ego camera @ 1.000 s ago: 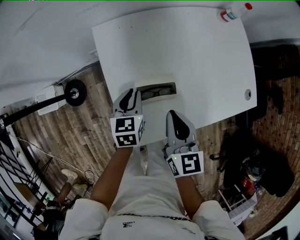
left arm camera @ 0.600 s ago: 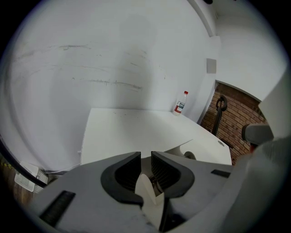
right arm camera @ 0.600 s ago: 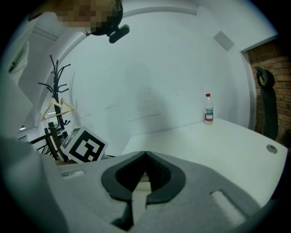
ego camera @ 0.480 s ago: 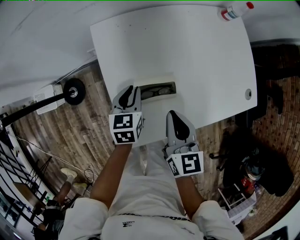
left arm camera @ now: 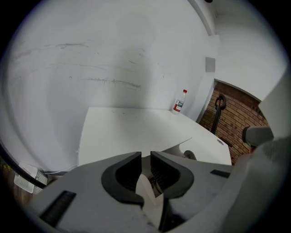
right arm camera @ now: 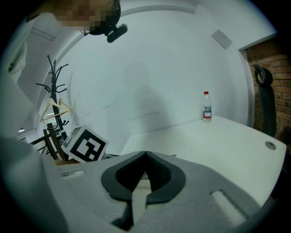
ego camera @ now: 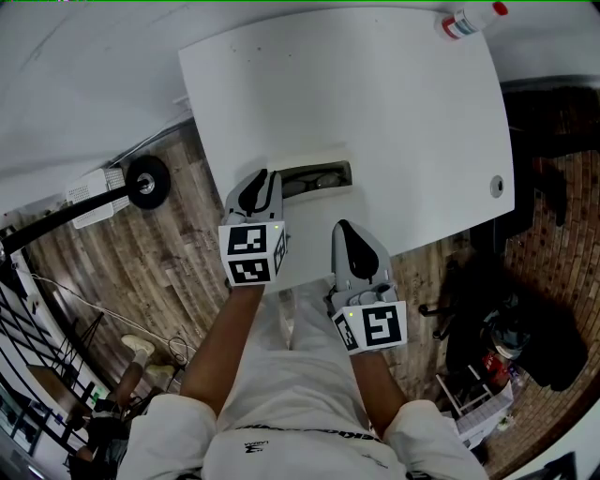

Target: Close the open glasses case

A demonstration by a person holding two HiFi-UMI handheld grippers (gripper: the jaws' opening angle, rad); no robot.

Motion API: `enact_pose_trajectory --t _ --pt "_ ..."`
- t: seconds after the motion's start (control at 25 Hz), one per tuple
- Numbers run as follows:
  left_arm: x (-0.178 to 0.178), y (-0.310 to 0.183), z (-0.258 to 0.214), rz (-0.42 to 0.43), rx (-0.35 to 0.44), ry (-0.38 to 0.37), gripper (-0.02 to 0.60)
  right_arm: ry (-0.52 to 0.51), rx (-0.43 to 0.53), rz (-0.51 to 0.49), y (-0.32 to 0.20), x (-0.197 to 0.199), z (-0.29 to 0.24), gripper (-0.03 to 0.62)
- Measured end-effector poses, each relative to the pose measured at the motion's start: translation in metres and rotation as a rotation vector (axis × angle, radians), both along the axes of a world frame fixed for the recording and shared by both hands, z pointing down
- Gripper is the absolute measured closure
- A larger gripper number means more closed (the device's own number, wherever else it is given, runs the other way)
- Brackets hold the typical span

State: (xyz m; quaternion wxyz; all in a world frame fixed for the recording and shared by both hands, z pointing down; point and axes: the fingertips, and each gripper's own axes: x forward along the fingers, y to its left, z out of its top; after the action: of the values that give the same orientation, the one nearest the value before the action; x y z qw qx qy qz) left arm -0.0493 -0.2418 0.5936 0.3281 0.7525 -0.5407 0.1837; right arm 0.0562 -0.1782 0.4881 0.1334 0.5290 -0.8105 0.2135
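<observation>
The open glasses case [ego camera: 317, 178] lies near the front edge of the white table [ego camera: 375, 94], with dark glasses [ego camera: 302, 186] inside and its pale lid [ego camera: 309, 159] raised on the far side. My left gripper [ego camera: 265, 180] is at the case's left end, its jaws a narrow gap apart. In the left gripper view the left gripper [left arm camera: 145, 159] shows that narrow gap, and the lid [left arm camera: 182, 144] rises just beyond the right jaw. My right gripper [ego camera: 342, 228] hovers at the table's front edge, short of the case, and in its own view the right gripper [right arm camera: 144, 157] is shut and empty.
A plastic bottle [ego camera: 469, 21] with a red cap lies at the table's far right corner. A round cable hole [ego camera: 495, 187] sits near the right edge. Wooden floor, a wheel [ego camera: 150, 184] and cables lie to the left, bags and clutter to the right.
My left gripper has edged slightly forward and left along the case's left end. The right gripper and the case have not visibly moved.
</observation>
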Motion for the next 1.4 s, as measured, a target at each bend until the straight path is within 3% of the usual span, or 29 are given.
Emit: enact_pose_trajectory --t 1.4 --pt "0.001 0.010 -0.001 0.026 0.029 -0.015 0.538 0.016 -0.031 -0.011 0.011 -0.010 0.008 0.595"
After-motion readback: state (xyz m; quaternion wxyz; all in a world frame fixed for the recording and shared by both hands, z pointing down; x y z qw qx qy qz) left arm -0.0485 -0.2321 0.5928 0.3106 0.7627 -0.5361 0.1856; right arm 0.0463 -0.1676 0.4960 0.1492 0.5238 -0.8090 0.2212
